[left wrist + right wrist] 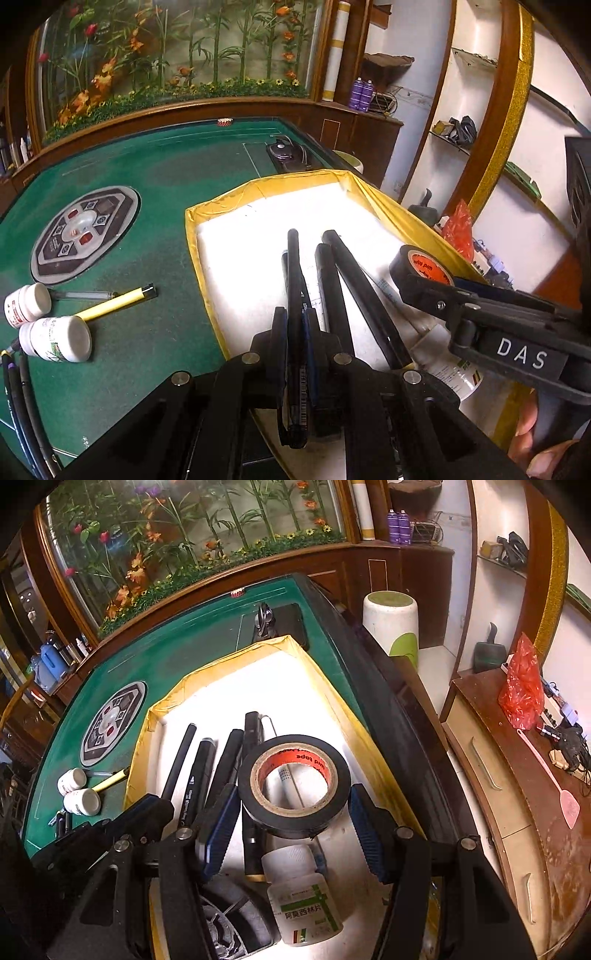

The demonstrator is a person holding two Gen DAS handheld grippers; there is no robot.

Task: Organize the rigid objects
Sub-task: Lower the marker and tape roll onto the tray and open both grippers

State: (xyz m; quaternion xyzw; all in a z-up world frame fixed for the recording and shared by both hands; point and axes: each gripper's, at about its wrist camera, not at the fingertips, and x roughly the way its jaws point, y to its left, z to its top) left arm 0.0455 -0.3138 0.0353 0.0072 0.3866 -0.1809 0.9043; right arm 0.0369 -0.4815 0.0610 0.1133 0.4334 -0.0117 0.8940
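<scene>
green felt fills the left side, and that is where we find what is left to sort: two white bottles (55,332) lying on their sides, a clear pen (83,294) just behind them, a yellow pen (114,303) beside that, and some dark cords or pens (16,373) cut off at the frame edge. none of these has reached the tray yet.

moving right we reach the yellow-edged tray (207,236) with its white floor, and here the job looks well under way. several black pens (208,760) already lie side by side in it, a white medicine bottle (303,893) rests near the front, and a white tube shows through the tape's hole.

our left gripper (295,314) has its jaws pressed together on a black pen (295,280), holding it over the tray, pointing away from us. further right, our right gripper (291,812) is pinching a roll of black tape (293,781) between its blue pads, above the tray contents.

by our reckoning, roughly half is done.

hard to read: whether pen or tape touches the tray floor, the exact pen count where they overlap, and the dark ribbed shape at the tray's near corner under the right gripper.
</scene>
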